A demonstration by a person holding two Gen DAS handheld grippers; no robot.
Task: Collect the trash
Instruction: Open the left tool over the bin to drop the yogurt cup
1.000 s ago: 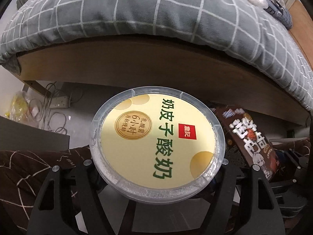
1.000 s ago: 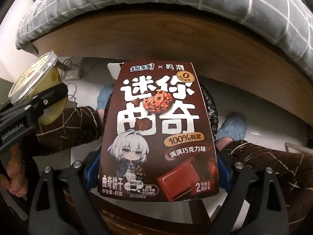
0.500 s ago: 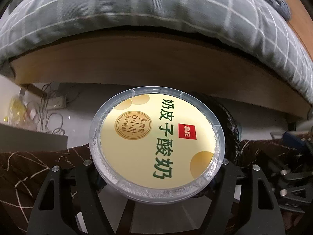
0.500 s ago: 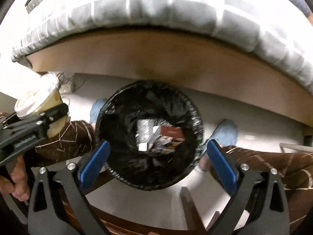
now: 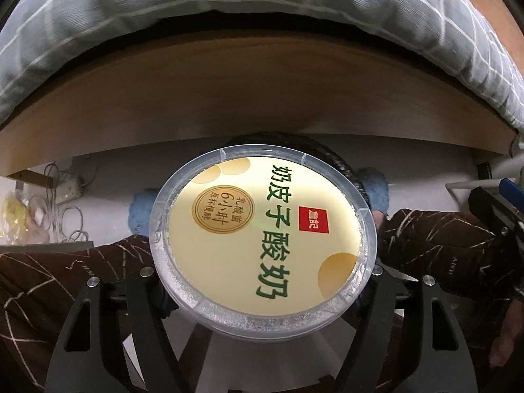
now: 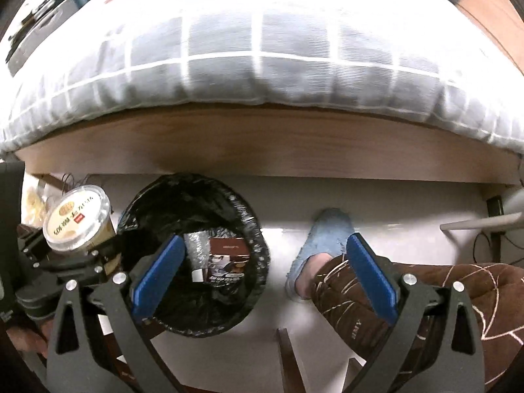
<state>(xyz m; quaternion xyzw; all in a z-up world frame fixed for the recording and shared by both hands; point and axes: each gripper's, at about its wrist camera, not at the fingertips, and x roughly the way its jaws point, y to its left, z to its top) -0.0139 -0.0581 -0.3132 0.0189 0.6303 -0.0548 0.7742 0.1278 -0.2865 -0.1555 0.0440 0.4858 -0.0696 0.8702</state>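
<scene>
Left gripper (image 5: 262, 281) clamps a lidded yogurt cup (image 5: 262, 239) labelled "奶皮子酸奶" and "乳酸菌6小时" just beside a black-lined trash bin (image 6: 242, 216), while the right gripper (image 6: 265, 275), its blue-padded jaws having just opened wide, holds nothing; a brown cookie box (image 6: 227, 262) lies inside the bin.

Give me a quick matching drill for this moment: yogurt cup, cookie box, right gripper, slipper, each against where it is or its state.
Things:
1. yogurt cup
2. cookie box
3. right gripper
4. blue slipper

States:
A. lying inside the black-lined bin
B. open, nothing between its fingers
C. on the floor beside the bin
D. held in the left gripper

Pairs: 1-D, 2-A, 3-B, 4-C
</scene>
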